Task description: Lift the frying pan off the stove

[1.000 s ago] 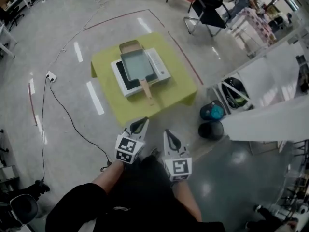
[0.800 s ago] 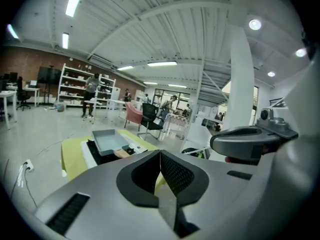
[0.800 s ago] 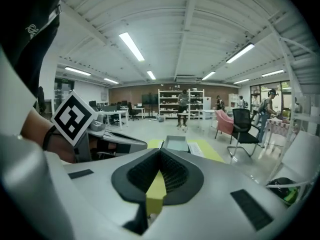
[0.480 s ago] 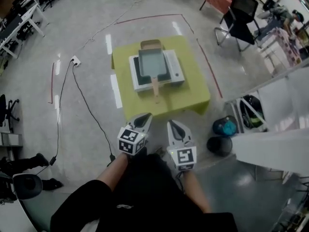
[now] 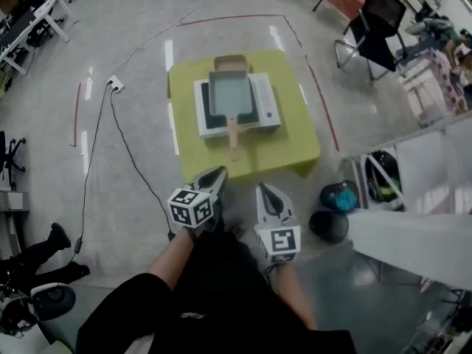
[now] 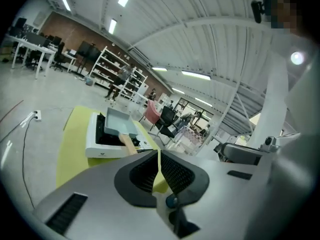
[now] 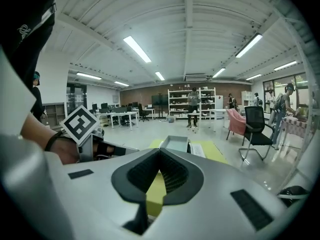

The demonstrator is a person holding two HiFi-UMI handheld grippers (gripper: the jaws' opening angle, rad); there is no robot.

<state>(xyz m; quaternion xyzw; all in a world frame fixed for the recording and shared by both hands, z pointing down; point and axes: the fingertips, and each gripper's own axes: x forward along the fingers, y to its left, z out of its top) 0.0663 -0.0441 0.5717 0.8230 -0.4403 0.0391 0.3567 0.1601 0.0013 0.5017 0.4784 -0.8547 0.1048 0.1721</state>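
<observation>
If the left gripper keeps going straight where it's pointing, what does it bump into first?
The left gripper would probably meet the yellow table's near side first, just beside the wooden handle of the frying pan; depth is hard to judge.

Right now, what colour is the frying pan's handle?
The handle is light wood-tan, clearest in the head view.
</observation>
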